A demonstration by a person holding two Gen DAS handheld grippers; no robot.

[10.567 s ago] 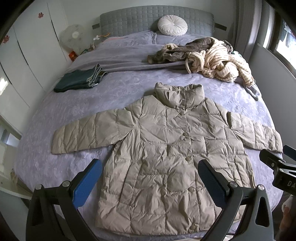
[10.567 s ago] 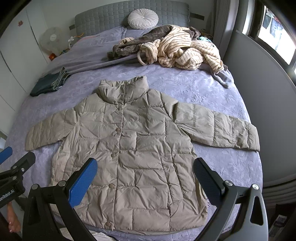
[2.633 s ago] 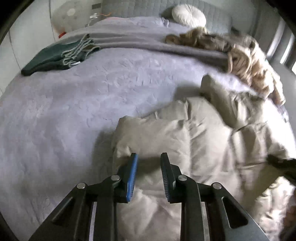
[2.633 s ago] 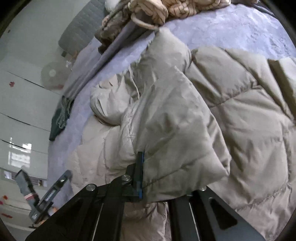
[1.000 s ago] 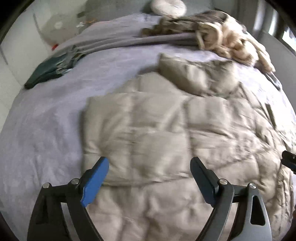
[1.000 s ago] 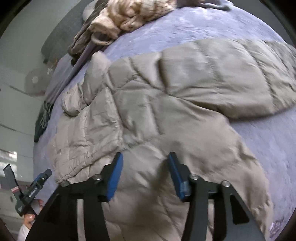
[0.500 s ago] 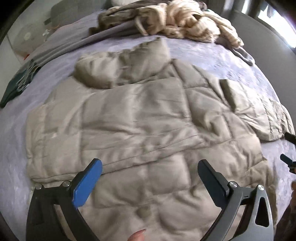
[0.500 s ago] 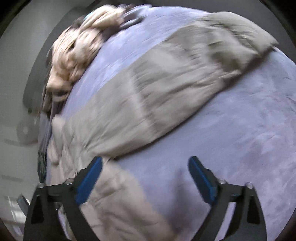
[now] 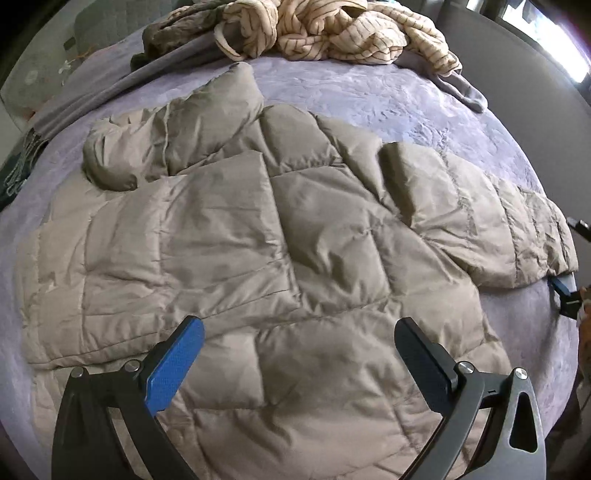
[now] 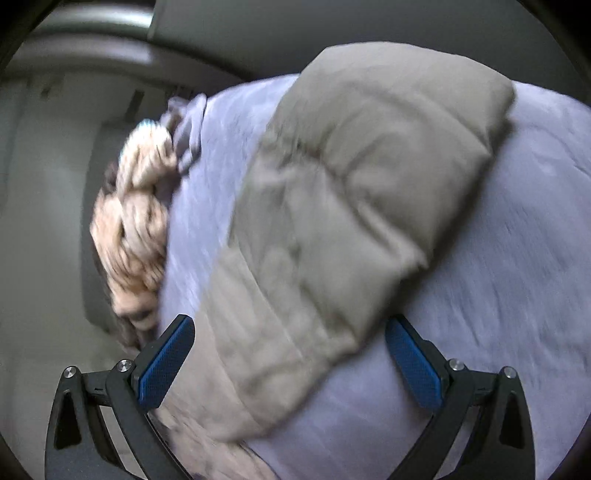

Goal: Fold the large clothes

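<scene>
A beige quilted puffer jacket (image 9: 280,258) lies on the purple bed (image 9: 424,107). Its left sleeve is folded across the body; its right sleeve (image 9: 480,218) still stretches out to the right. My left gripper (image 9: 299,354) is open and empty above the jacket's lower body. My right gripper (image 10: 291,365) is open, with the right sleeve (image 10: 351,192) lying between its fingers; the view is blurred. Its fingertip (image 9: 563,286) shows at the sleeve cuff in the left wrist view.
A pile of striped cream and brown clothes (image 9: 332,33) lies at the head of the bed, also blurred in the right wrist view (image 10: 133,236). A dark green folded garment (image 9: 11,173) sits at the left edge. A grey wall (image 9: 524,74) borders the bed's right side.
Both grippers let go of the folded left sleeve and opened. My left gripper has swung right over the jacket. My right gripper has moved out along the right sleeve towards its cuff.
</scene>
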